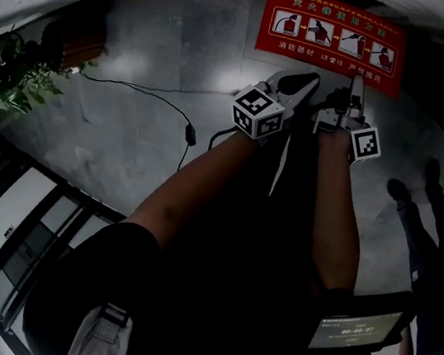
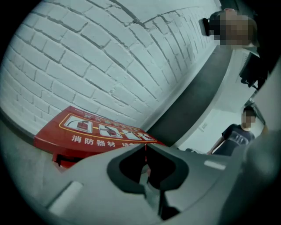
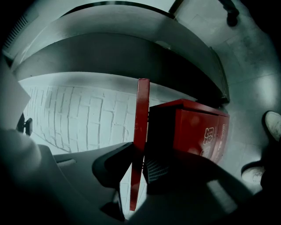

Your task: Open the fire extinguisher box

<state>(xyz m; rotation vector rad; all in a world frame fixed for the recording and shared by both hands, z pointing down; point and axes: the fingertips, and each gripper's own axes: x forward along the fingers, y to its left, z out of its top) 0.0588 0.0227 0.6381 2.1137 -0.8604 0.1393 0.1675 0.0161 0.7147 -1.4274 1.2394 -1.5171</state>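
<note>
The red fire extinguisher box stands against a white brick wall. Its lid (image 1: 332, 35) carries white instruction pictures. In the right gripper view the lid (image 3: 140, 132) shows edge-on, lifted off the box body (image 3: 197, 127), and my right gripper (image 3: 139, 171) is shut on its edge. In the head view the right gripper (image 1: 355, 89) reaches the lid's lower edge. My left gripper (image 1: 308, 82) sits just beside it, jaws together. In the left gripper view the left gripper (image 2: 145, 149) shows only a thin red slit between its tips, under the lid (image 2: 96, 132). Whether it touches the lid I cannot tell.
A black cable (image 1: 147, 98) trails over the grey floor at the left, near a green plant (image 1: 2, 87). A person's legs (image 1: 425, 213) stand at the right and a shoe (image 3: 273, 125) is near the box. Another person (image 2: 235, 136) stands further off.
</note>
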